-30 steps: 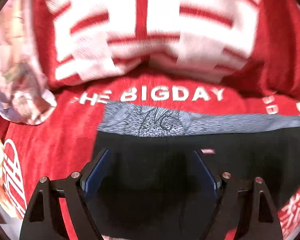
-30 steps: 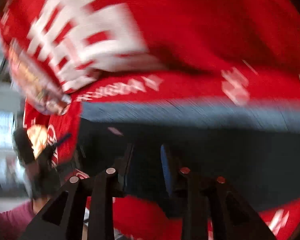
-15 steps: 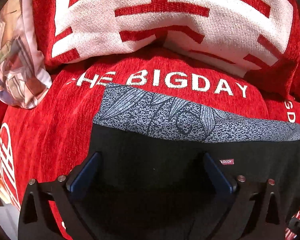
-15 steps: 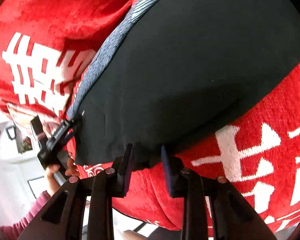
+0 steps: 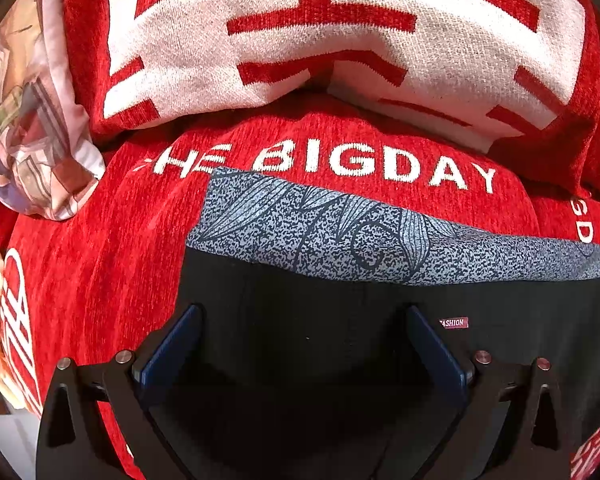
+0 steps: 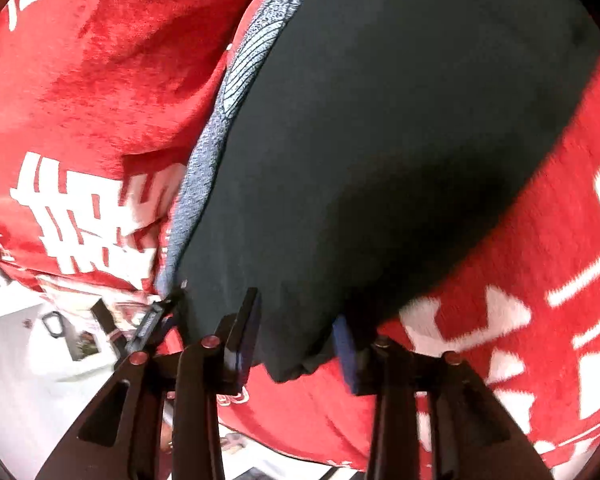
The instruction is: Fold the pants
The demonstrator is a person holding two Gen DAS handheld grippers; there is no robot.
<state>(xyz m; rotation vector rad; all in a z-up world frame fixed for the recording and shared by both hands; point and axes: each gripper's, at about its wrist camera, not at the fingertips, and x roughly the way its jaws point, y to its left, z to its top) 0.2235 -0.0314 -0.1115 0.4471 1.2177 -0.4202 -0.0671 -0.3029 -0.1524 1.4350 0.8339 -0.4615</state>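
One pair of smooth black pants [image 5: 320, 332] with a speckled grey waistband [image 5: 340, 236] lies on one red chenille blanket [image 5: 100, 264], both the left gripper [image 5: 300, 344] and the right gripper [image 6: 296, 336] spread apart over it.

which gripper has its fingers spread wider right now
The left gripper: its blue pads stand far apart over the black pants. The right gripper shows a narrower gap around the pants' corner.

Matt black knit pants [image 5: 340, 320] with speckled grey printed waistband [image 5: 340, 236], lying on rough, fuzzy red chenille blanket [image 5: 100, 264]; matt black plastic gripper fingers [image 5: 112, 408] with smooth blue pads [image 5: 168, 348].
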